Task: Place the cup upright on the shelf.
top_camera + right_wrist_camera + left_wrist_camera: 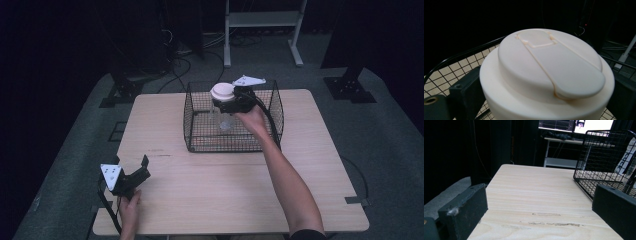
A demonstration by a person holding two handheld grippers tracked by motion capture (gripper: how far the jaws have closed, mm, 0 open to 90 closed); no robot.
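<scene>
Jar over basket.
My right gripper (235,98) clamps the jar (223,107) at its lid (549,67), clearing the basket (192,135) rim; left gripper (131,179) idle (jaws wide) on table (225,190).

You are at a pale wooden table (210,195) with a light grain and a few faint scuff marks near its middle. A black wire basket (200,135) sits directly on the far half. Your left gripper (134,176) rests at the near left corner.
</scene>
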